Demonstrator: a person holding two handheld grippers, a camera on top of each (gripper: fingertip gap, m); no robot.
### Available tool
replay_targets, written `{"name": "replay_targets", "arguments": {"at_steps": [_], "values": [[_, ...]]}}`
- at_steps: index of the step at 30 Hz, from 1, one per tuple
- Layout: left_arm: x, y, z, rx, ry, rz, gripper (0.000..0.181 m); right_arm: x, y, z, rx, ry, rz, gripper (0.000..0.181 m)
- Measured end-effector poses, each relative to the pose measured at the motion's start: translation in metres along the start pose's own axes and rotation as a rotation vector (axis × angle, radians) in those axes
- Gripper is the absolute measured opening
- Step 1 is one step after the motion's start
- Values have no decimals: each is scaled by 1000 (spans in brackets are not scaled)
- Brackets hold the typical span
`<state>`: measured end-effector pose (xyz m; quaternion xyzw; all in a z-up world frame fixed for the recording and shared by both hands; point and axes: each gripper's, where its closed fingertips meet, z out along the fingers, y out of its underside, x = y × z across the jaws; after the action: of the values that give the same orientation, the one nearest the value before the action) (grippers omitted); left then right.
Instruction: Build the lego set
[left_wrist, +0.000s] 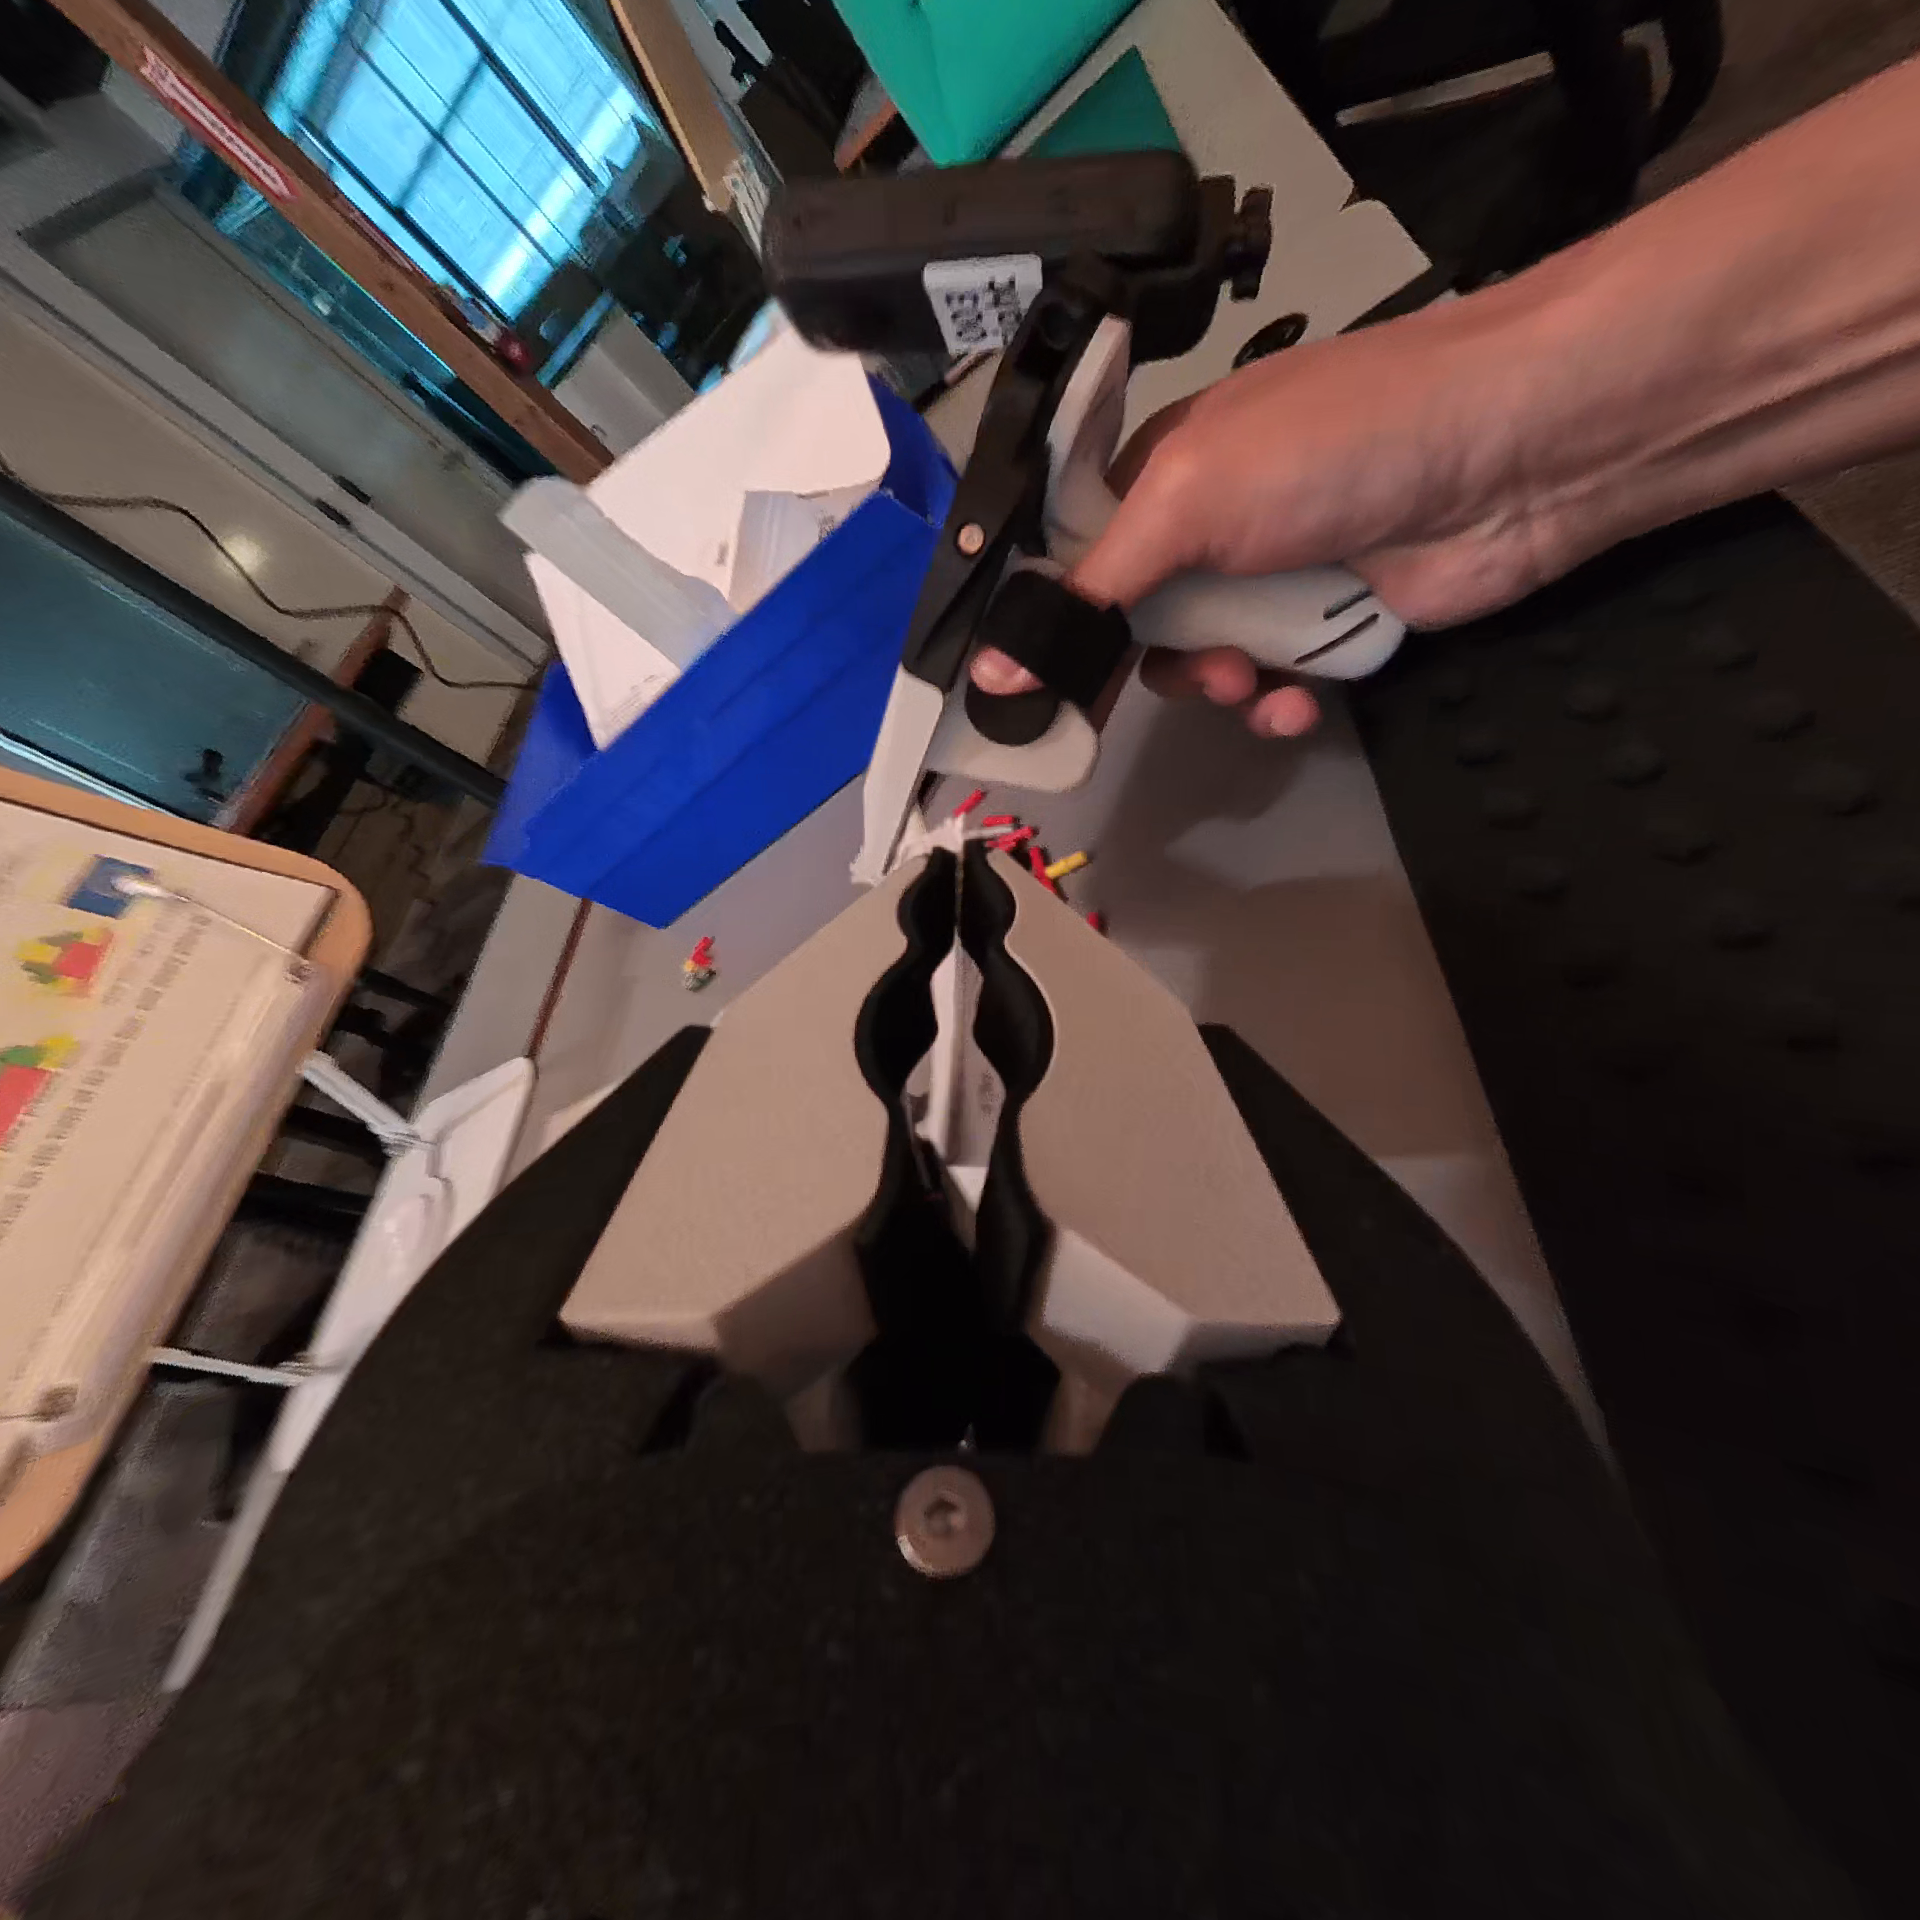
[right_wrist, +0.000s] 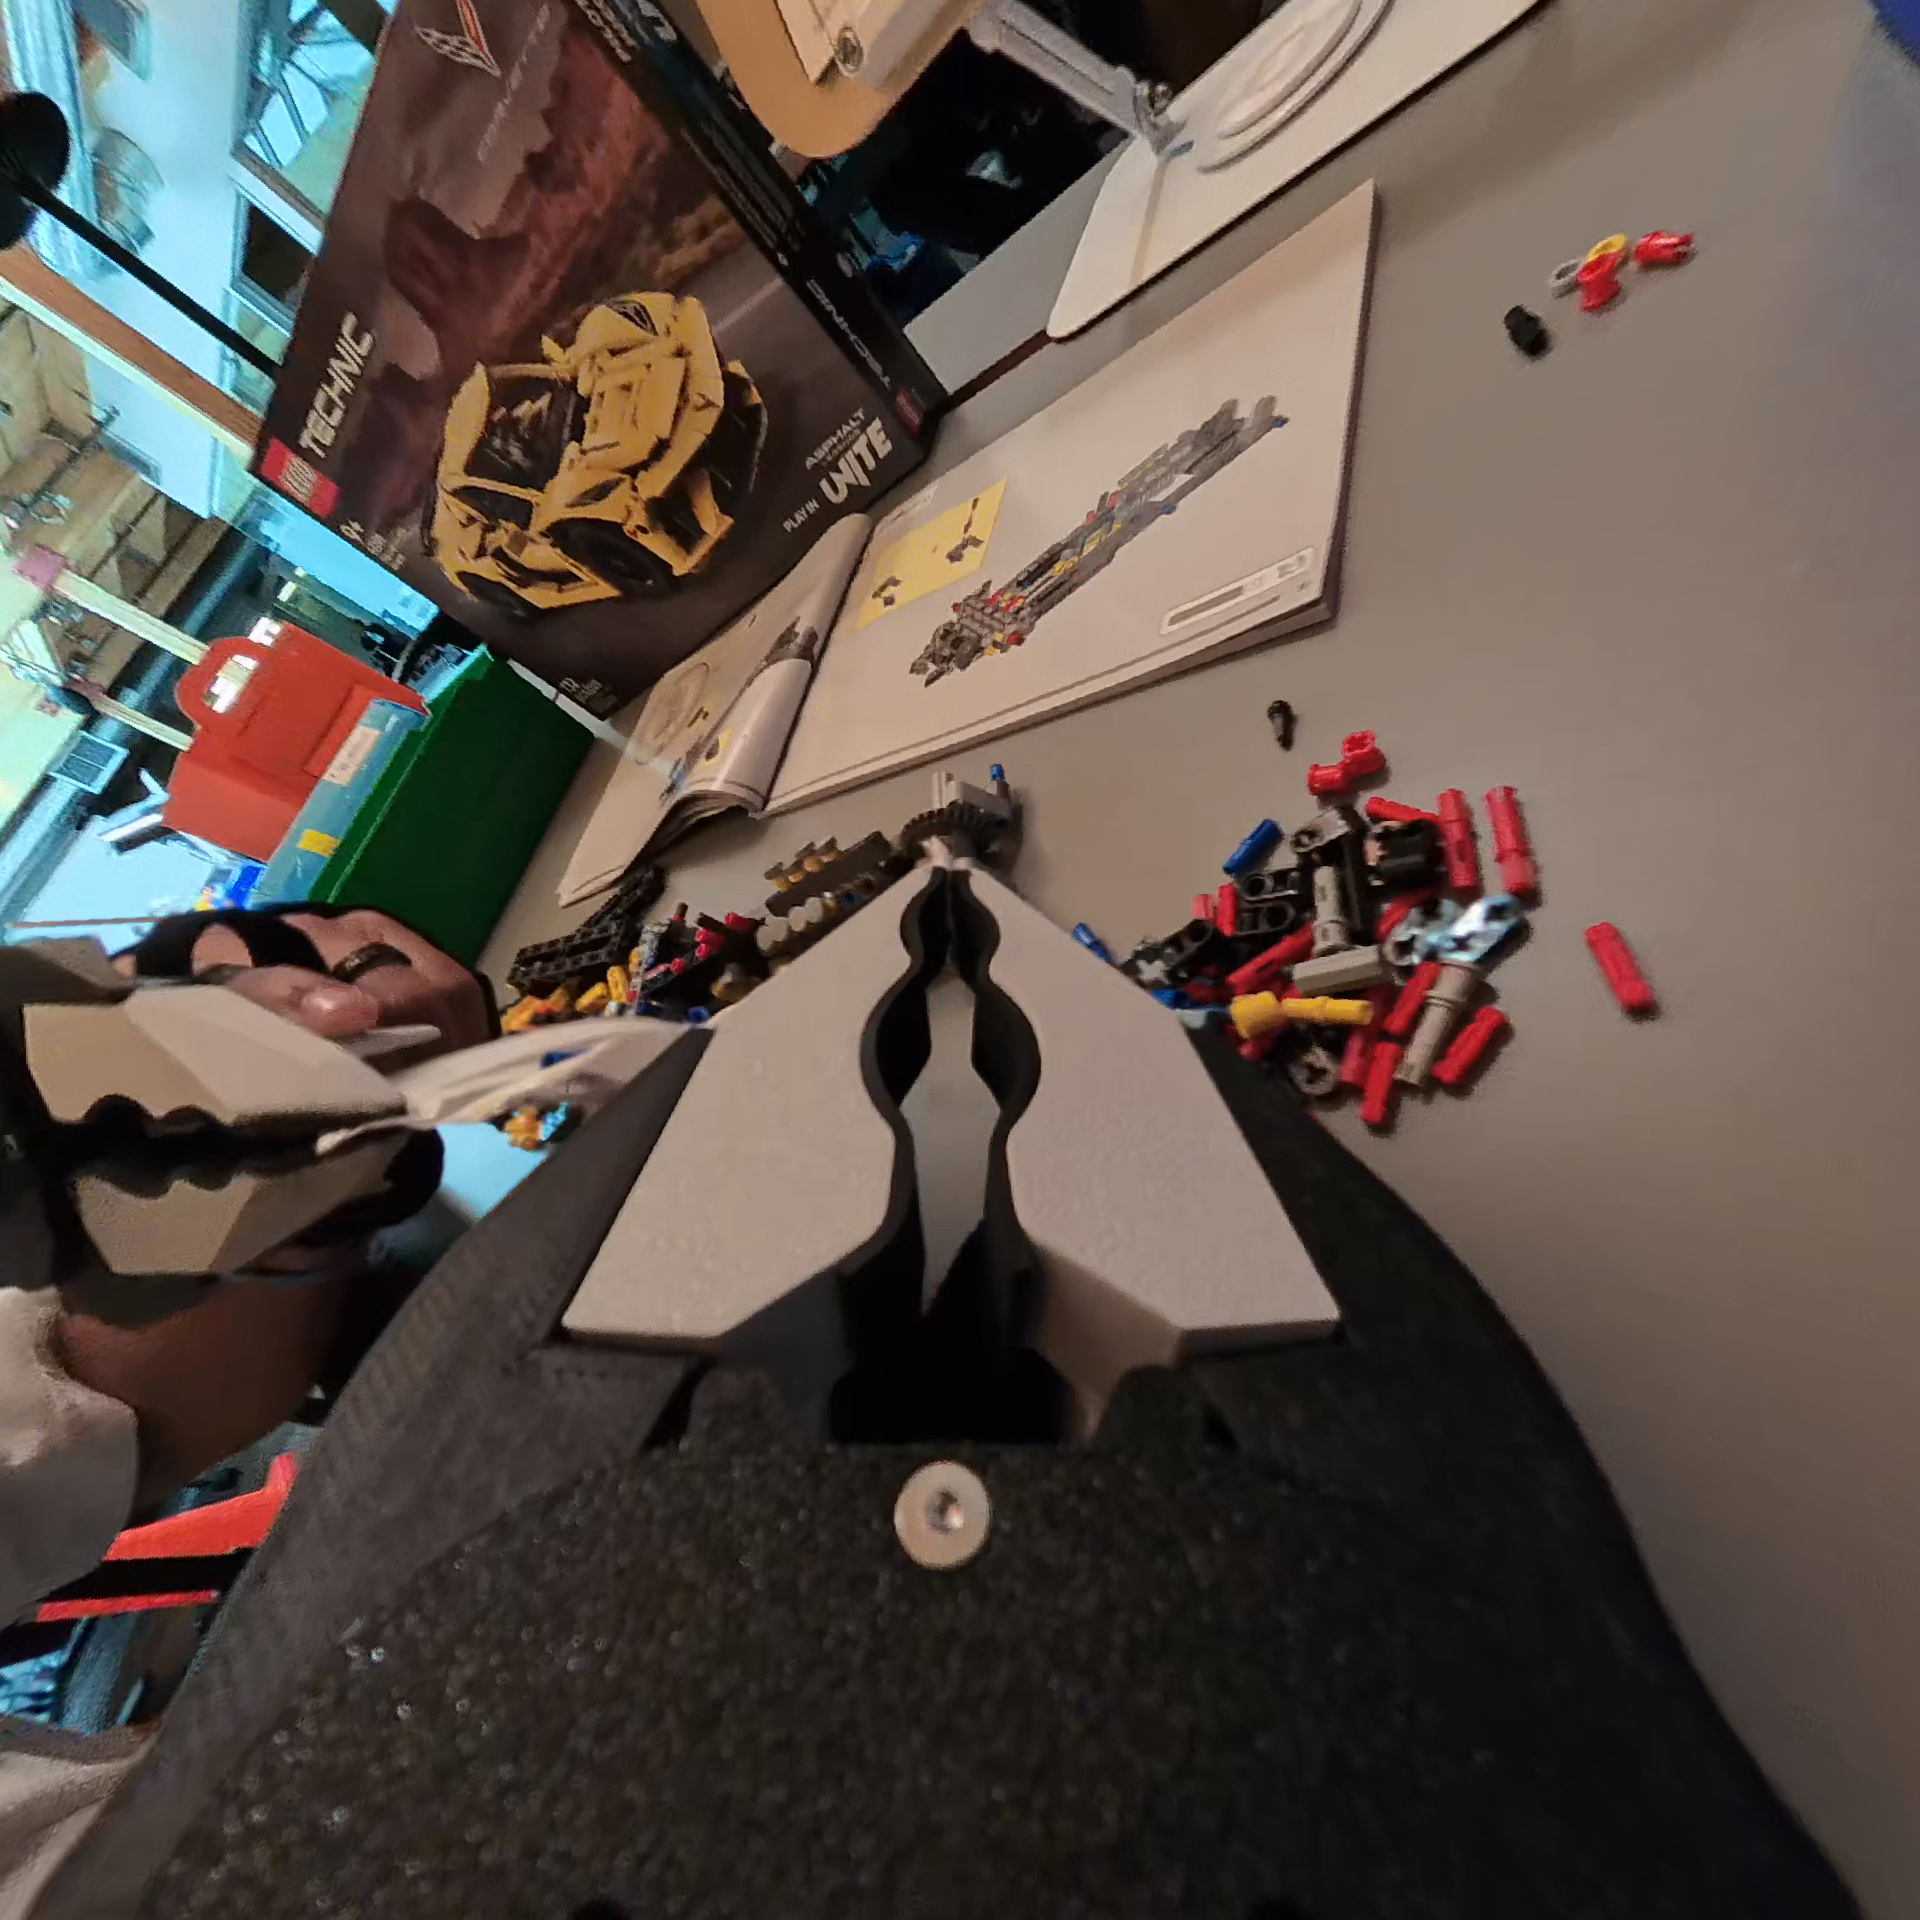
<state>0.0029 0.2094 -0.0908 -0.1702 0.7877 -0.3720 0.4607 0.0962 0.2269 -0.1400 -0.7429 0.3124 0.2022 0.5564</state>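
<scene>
The right hand-held gripper (right_wrist: 951, 883) was closed, its tips pinching a white plastic bag (right_wrist: 540, 1070) that stretched across to the left hand-held gripper (left_wrist: 958, 862), also closed on the bag's edge. Just past the right tips, a grey half-built lego assembly (right_wrist: 966, 816) lay on the grey counter (right_wrist: 1662, 1351). Right of that assembly sat a heap of loose lego pieces (right_wrist: 1361, 935); behind it lay the open instruction booklet (right_wrist: 1091, 582), and beyond that stood the set's box (right_wrist: 582, 343).

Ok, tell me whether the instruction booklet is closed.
No, the instruction booklet lies open on the grey table, a page with a diagram facing up.
</scene>
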Motion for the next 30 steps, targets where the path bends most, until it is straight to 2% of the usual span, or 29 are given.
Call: {"name": "replay_targets", "arguments": {"at_steps": [3,7,9,14,19,22,27,30], "values": [[-8,5,12,-15,64,-167,0,13,3,-9,-79,60,-62,0],[-22,18,42,-91,146,-415,0,43,-2,-26,-127,220,-221,0],[-24,30,60,-166,191,-522,0,56,2,-30,-178,252,-253,0],[-24,36,89,-195,283,-713,0,76,7,-45,-214,310,-303,0],[-22,31,111,-208,309,-630,0,85,2,-59,-156,304,-286,0],[-20,27,121,-213,349,-631,0,83,-1,-72,-116,270,-304,15],[-30,18,130,-164,395,-725,0,64,11,-84,-85,76,-326,29],[-36,15,133,-130,416,-788,0,58,6,-85,-63,8,-297,29]]}}
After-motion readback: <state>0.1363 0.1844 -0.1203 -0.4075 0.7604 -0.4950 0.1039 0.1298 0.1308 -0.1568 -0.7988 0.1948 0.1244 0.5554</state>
